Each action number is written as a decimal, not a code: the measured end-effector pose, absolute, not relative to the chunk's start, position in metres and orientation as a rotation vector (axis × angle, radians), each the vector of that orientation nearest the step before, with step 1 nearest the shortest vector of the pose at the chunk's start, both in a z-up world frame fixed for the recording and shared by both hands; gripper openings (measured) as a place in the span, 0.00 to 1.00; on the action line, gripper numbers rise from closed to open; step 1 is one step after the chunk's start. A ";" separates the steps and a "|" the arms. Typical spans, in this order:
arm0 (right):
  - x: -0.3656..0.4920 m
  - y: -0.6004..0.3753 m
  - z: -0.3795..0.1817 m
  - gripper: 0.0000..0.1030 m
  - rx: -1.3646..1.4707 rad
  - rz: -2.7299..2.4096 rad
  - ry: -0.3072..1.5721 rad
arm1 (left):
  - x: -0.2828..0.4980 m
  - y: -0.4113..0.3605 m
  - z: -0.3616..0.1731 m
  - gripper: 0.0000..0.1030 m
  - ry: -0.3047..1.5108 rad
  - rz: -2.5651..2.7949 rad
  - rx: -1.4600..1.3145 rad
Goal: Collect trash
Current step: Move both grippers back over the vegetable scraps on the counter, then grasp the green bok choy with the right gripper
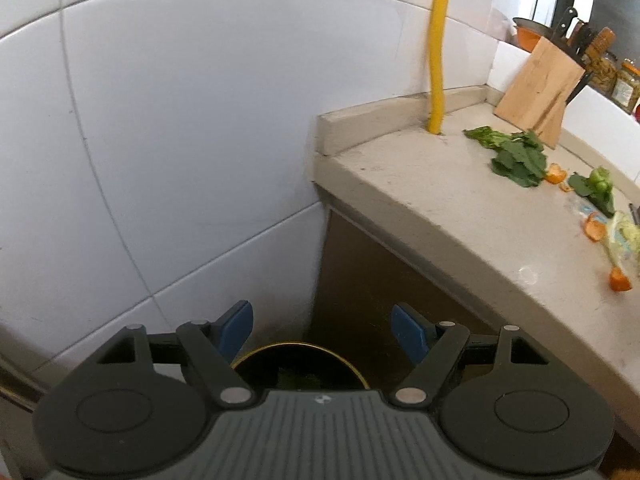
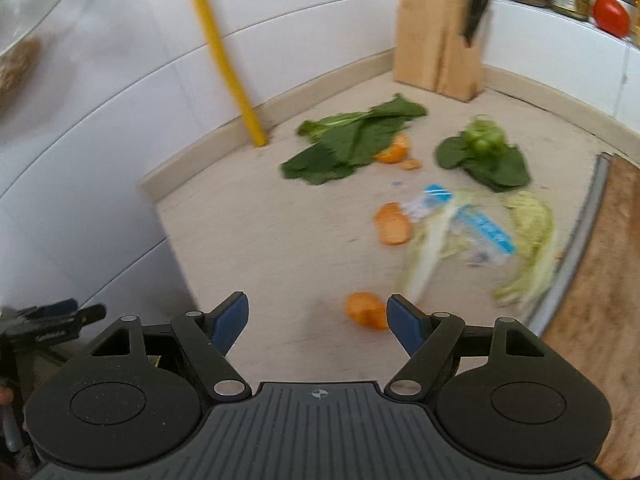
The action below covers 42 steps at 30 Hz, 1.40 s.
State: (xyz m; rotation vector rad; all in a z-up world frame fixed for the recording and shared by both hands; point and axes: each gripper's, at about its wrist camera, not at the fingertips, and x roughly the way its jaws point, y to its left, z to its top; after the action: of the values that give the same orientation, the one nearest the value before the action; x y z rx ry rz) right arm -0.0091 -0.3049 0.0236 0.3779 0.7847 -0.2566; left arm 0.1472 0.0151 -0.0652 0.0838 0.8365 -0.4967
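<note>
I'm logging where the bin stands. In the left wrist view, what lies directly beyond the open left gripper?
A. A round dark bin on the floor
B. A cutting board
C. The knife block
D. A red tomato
A: the round dark bin shows between the open fingers of the left gripper, below the countertop.

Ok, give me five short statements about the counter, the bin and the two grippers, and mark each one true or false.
1. The left gripper hangs over a round bin on the floor. True.
2. The right gripper holds an orange peel. False: nothing is between its jaws; the nearest orange peel lies on the counter.
3. The knife block lies flat. False: it stands upright in the corner.
4. Green leaves lie near the yellow pipe. True.
5. The left gripper is shut. False: its jaws stand apart, empty.
</note>
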 end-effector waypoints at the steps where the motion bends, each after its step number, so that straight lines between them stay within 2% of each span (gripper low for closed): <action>1: -0.010 -0.311 0.023 0.79 0.379 -0.268 0.781 | 0.146 0.011 -0.064 0.68 0.838 -0.496 0.084; 8: -0.015 -0.358 0.022 0.80 0.405 -0.325 0.768 | 0.143 -0.035 -0.046 0.69 0.810 -0.544 0.043; 11: -0.016 -0.379 0.024 0.80 0.401 -0.351 0.760 | 0.144 -0.057 -0.036 0.74 0.787 -0.576 0.022; 18: -0.006 -0.440 0.028 0.81 0.376 -0.417 0.738 | 0.153 -0.116 -0.017 0.74 0.750 -0.644 0.037; 27: 0.052 -0.498 0.010 0.83 0.306 -0.404 0.728 | 0.169 -0.170 -0.005 0.75 0.757 -0.673 0.041; 34: 0.098 -0.518 -0.016 0.81 0.275 -0.387 0.798 | 0.185 -0.204 -0.004 0.75 0.749 -0.731 0.088; 37: 0.112 -0.516 -0.022 0.73 0.261 -0.376 0.815 | 0.196 -0.224 -0.005 0.75 0.747 -0.768 0.107; 39: 0.118 -0.514 -0.027 0.60 0.273 -0.362 0.833 | 0.204 -0.241 -0.007 0.75 0.744 -0.798 0.132; 42: 0.117 -0.509 -0.026 0.53 0.267 -0.375 0.848 | 0.214 -0.268 -0.012 0.75 0.729 -0.836 0.200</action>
State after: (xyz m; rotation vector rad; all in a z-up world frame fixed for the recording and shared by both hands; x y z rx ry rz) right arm 0.1167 -0.5092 -0.0261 0.2665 0.8475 -0.3748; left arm 0.2144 -0.2680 -0.0117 0.1997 0.7288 -0.8359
